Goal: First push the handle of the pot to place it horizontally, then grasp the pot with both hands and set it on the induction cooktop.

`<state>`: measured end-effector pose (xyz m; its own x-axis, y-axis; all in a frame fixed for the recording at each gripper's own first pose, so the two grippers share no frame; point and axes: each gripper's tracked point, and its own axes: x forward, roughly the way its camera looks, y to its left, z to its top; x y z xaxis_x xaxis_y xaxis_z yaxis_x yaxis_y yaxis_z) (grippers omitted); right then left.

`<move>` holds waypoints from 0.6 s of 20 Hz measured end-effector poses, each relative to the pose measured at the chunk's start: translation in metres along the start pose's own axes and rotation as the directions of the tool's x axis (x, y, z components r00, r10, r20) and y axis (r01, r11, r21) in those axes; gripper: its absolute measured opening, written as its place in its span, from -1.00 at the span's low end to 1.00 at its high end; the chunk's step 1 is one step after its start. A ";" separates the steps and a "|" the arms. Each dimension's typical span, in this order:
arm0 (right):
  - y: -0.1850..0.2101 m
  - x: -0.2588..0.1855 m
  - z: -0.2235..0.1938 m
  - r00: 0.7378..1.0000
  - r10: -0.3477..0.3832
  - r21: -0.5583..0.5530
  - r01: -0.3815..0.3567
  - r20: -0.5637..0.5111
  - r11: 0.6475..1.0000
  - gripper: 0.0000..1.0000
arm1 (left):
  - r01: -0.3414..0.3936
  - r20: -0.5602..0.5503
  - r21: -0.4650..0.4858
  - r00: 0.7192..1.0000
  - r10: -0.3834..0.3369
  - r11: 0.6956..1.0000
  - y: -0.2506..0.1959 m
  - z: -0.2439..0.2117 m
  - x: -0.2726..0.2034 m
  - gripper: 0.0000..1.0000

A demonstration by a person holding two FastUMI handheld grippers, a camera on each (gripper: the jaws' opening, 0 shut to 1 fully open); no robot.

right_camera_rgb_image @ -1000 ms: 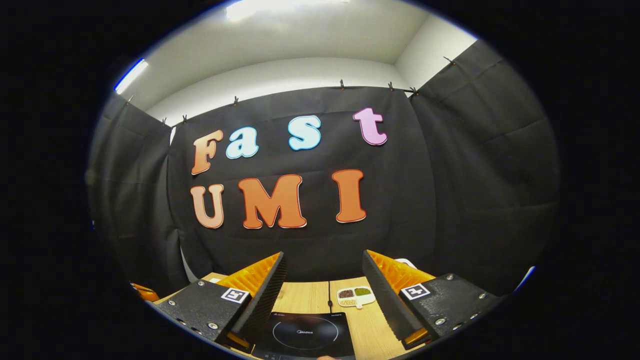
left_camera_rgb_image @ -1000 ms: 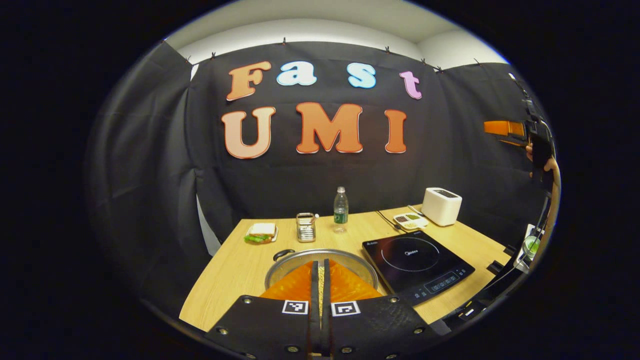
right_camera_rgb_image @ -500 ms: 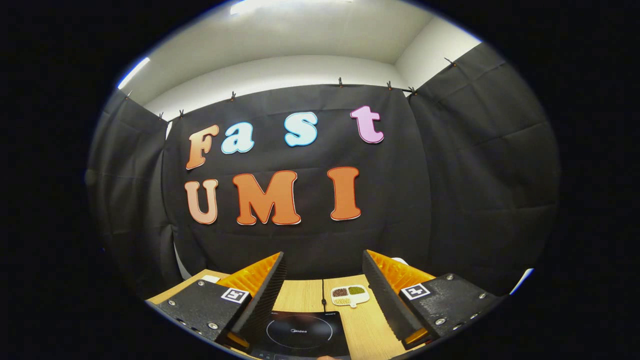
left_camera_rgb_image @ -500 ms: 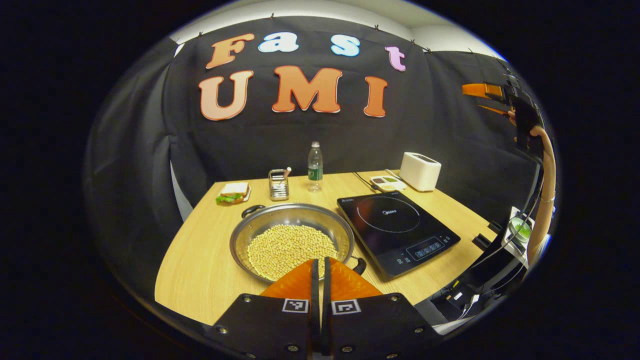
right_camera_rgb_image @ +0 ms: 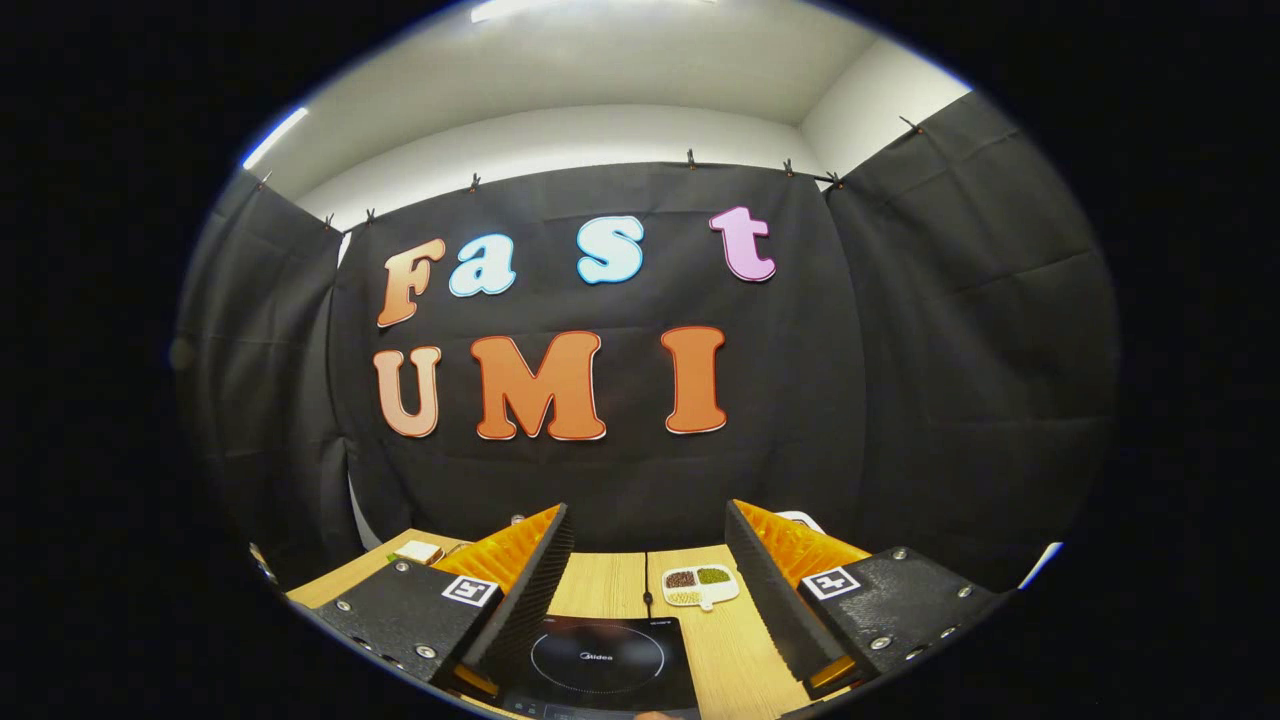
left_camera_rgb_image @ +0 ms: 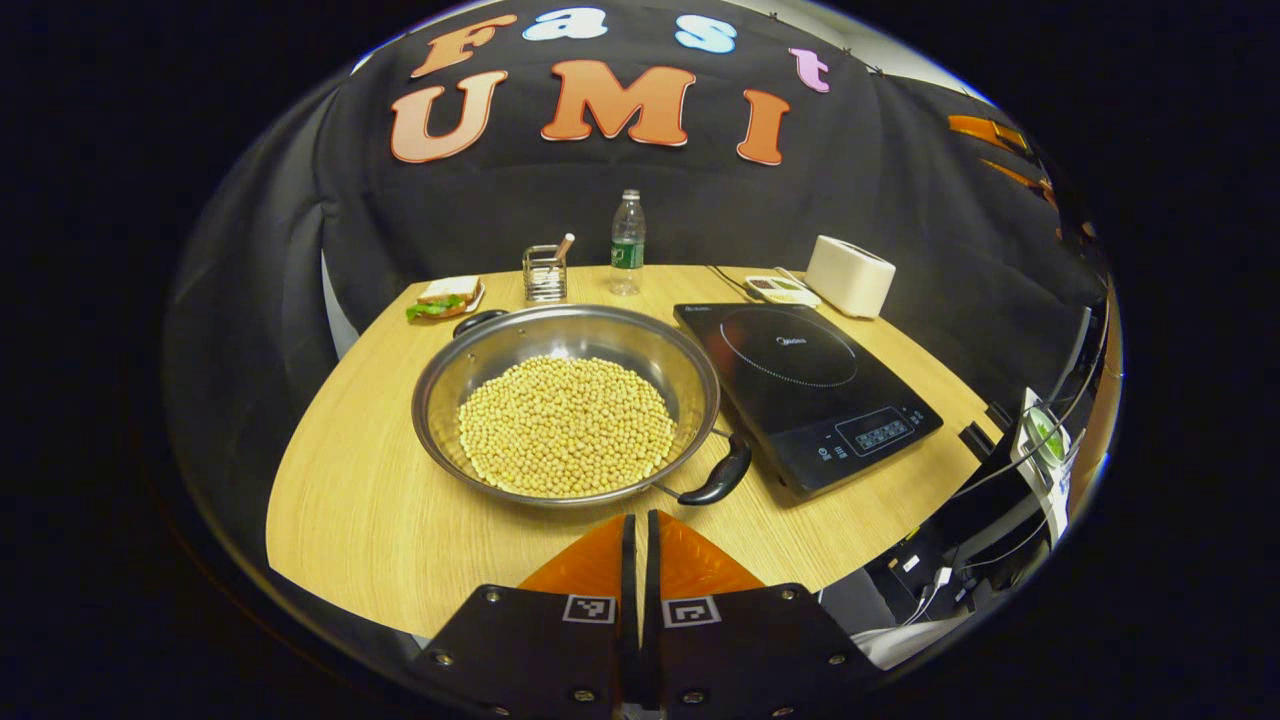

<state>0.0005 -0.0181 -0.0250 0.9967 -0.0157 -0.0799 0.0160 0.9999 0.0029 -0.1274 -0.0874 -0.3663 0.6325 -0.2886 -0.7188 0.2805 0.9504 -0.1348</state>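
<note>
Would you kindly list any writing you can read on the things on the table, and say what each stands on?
"Midea": inside the ring on the induction cooktop.
Its control panel: too small to read.
Water bottle label: too blurred to read.

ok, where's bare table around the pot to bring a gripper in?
Bare wood lies left of the pot and along the table near edge. It is tight on the pot's right, where the near handle sits beside the induction cooktop. Back edge is cluttered.
</note>
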 end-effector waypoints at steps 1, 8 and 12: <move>0.001 0.001 -0.002 1.000 0.001 -0.002 -0.001 -0.003 1.000 0.90 | 0.007 -0.014 0.000 1.000 -0.007 1.000 -0.002 -0.005 0.004 -0.95; 0.001 0.004 -0.017 0.999 0.001 -0.006 -0.001 -0.034 1.000 0.90 | 0.022 -0.082 -0.007 0.996 -0.022 1.000 -0.003 -0.021 0.037 -0.94; -0.006 0.004 -0.025 0.999 -0.015 -0.025 0.013 -0.046 1.000 0.90 | 0.035 -0.106 -0.008 0.994 -0.035 0.999 -0.010 -0.023 0.046 -0.95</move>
<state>0.0028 -0.0244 -0.0501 0.9916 -0.0300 -0.1260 0.0273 0.9994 -0.0231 -0.1173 -0.1077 -0.4138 0.5419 -0.3079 -0.7820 0.2967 0.9406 -0.1648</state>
